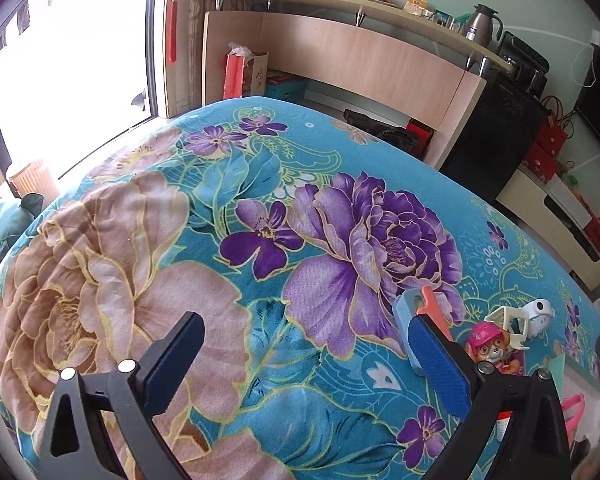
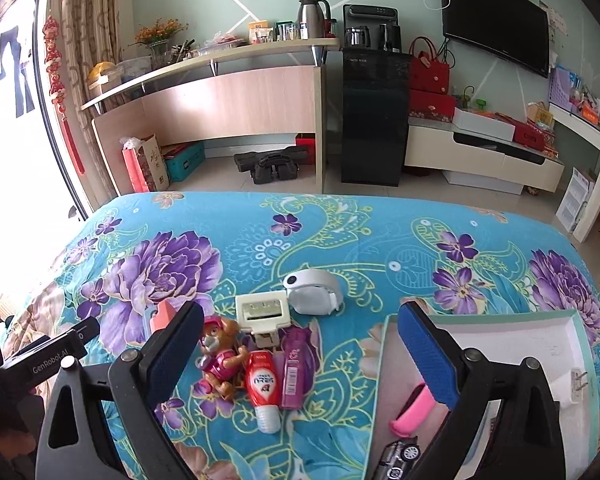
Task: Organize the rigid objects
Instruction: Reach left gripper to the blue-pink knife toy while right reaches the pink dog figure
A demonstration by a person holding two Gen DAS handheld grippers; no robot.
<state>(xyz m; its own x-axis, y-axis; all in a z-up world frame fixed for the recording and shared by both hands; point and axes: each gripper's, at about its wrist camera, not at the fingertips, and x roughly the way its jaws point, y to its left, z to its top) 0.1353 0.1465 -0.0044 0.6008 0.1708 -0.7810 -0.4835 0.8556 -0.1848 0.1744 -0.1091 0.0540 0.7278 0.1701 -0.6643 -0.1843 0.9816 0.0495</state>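
R fingers point(image 2: 428, 356) wide, empty, over bed point(image 2: 340, 248). Btwn them: pup toy point(image 2: 220, 360), red tube point(image 2: 265, 384), purple bottle point(image 2: 296, 364). Box point(image 2: 512, 336) at right w/ pink item point(image 2: 412, 404), toy car point(image 2: 398, 456). L fingers point(image 1: 184, 356) wide, empty.

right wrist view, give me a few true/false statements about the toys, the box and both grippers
1. The pup figure lies on the blanket, outside the box. True.
2. The red bottle stands upright. False: it lies flat beside the purple bottle.
3. The pink item is inside the box. True.
4. The right gripper is shut on the toy car. False: it is open and empty; the car sits in the box.
5. The left gripper holds the white gadget. False: it is open and holds nothing.
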